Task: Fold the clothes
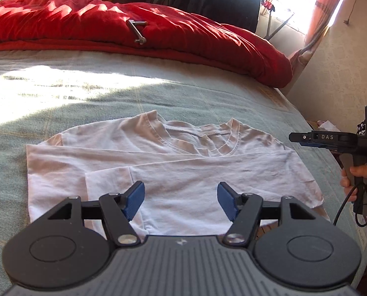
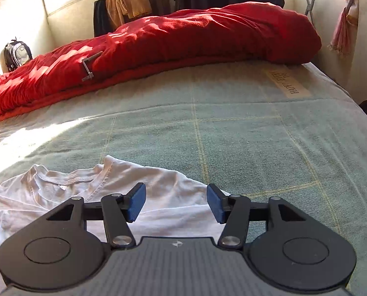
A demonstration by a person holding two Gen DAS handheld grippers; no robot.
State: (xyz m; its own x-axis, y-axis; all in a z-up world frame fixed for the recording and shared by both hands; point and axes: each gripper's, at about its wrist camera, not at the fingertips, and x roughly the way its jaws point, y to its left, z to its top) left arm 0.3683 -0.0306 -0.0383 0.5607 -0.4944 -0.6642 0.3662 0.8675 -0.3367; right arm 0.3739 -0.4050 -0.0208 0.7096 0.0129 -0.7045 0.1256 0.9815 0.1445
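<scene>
We see a white T-shirt (image 1: 173, 162) lying flat on the bed (image 1: 208, 98), partly folded, with its sides turned in over the middle. Its neck hole points away from us, toward the red blanket (image 1: 134, 32), and its bottom end is near us. Folded like this, it looks about as wide as it is long. Our left gripper (image 1: 181, 198) hangs over the bottom part of the shirt. Its blue pads (image 1: 135, 201) are spread apart and nothing is between them, so it has let go. Our right gripper (image 2: 176, 202) is spread apart too and holds nothing; it is over the right edge of the shirt, where the cloth meets the green bed cover. The left view shows the whole shirt, and also the right gripper from the side with a hand (image 1: 366, 185) on its handle. The right view shows only the neck end of the shirt, but it shows a backpack (image 2: 17, 54) in the far corner. A metal crank (image 1: 136, 30) lies on the red blanket.
</scene>
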